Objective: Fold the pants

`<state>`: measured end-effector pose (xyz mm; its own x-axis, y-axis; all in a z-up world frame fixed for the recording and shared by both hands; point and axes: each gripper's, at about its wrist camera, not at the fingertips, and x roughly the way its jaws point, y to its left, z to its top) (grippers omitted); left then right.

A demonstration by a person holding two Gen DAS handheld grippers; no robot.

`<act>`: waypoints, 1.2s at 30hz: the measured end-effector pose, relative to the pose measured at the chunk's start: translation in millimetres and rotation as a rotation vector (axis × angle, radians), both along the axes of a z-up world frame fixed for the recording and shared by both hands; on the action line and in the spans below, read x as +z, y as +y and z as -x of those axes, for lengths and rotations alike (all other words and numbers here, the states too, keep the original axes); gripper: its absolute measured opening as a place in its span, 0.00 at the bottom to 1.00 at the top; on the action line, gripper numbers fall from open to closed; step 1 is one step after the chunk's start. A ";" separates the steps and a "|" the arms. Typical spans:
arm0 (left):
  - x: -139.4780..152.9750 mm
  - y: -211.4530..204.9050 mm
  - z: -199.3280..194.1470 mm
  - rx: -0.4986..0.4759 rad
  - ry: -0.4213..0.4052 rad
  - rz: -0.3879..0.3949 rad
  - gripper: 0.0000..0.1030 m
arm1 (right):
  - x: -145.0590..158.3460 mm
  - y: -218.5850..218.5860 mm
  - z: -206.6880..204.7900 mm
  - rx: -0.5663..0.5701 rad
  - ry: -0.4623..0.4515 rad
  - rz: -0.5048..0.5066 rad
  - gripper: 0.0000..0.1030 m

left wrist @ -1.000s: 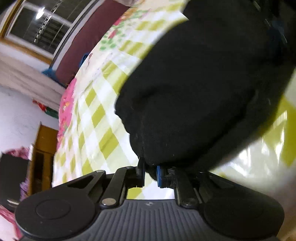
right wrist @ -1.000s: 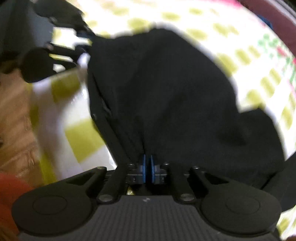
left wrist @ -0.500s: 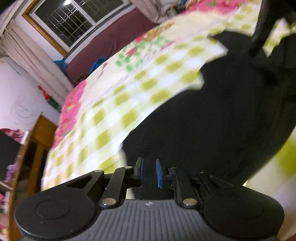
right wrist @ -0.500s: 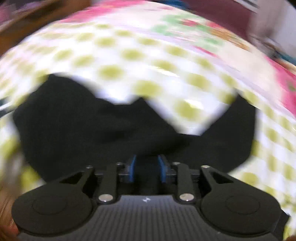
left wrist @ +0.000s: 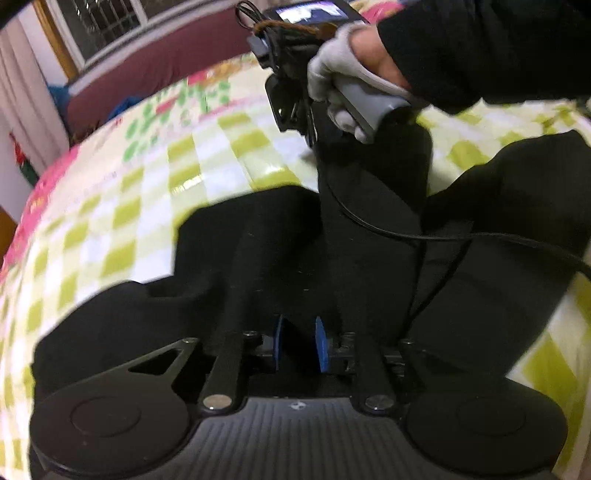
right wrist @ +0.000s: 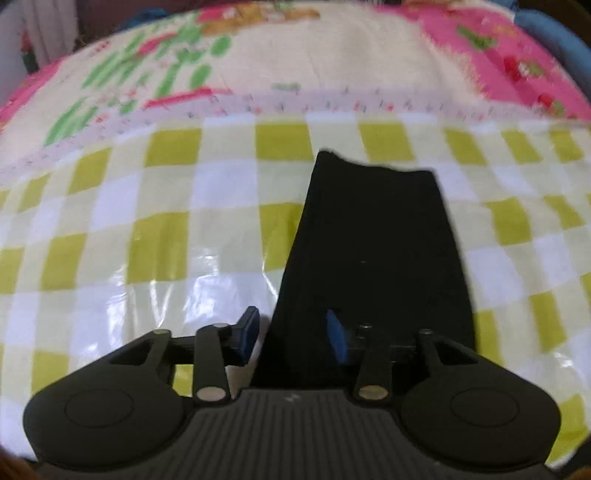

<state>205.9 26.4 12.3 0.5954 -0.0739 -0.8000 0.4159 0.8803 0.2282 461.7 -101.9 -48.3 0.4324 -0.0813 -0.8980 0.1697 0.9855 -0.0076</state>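
Observation:
Black pants [left wrist: 258,258] lie spread on a bed with a green-and-white checked sheet [left wrist: 122,206]. My left gripper [left wrist: 298,343] hovers over the wide part of the pants, its blue pads a little apart with nothing between them. In the right wrist view one pant leg [right wrist: 373,240] stretches away across the sheet. My right gripper [right wrist: 293,336] is open above the near end of that leg, its left pad over the sheet and its right pad over the cloth. The right gripper, held by a gloved hand [left wrist: 347,74], also shows in the left wrist view.
A black cable [left wrist: 443,236] from the right gripper runs across the pants. The sheet has a floral pink band [right wrist: 517,66] at its far side. A dark red headboard [left wrist: 155,74] and a window [left wrist: 107,18] stand behind the bed.
Both grippers have let go of the pants and opened. The pants have dropped from a lifted bunch to lying on the sheet. The right gripper has swung to look along one leg.

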 end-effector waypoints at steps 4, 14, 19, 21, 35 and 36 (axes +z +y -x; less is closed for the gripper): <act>-13.0 -14.7 -6.6 -0.025 0.012 -0.045 0.34 | 4.5 -17.6 -5.7 0.003 -0.032 -0.010 0.07; 21.7 -22.5 2.5 -0.201 -0.096 -0.063 0.30 | 121.2 -161.0 123.1 -0.149 -0.221 -0.288 0.03; 18.6 -45.2 24.5 -0.369 -0.091 -0.060 0.30 | 141.1 -229.8 246.5 -0.370 -0.242 -0.330 0.03; 5.9 -56.7 33.7 -0.433 -0.075 -0.091 0.30 | 108.3 -247.1 284.3 -0.470 -0.153 -0.312 0.03; -15.1 -103.9 58.1 -0.612 -0.090 -0.256 0.31 | 65.2 -211.1 322.1 -0.125 -0.144 0.108 0.25; -16.9 -104.8 59.2 -0.609 -0.090 -0.257 0.31 | 64.1 -200.9 319.8 -0.037 -0.147 0.136 0.26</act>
<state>146.7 -78.4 -4.6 0.5725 -0.2318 -0.7865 0.7913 0.4074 0.4559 142.0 -302.8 15.8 0.5523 -0.2156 -0.8053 0.2145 0.9702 -0.1126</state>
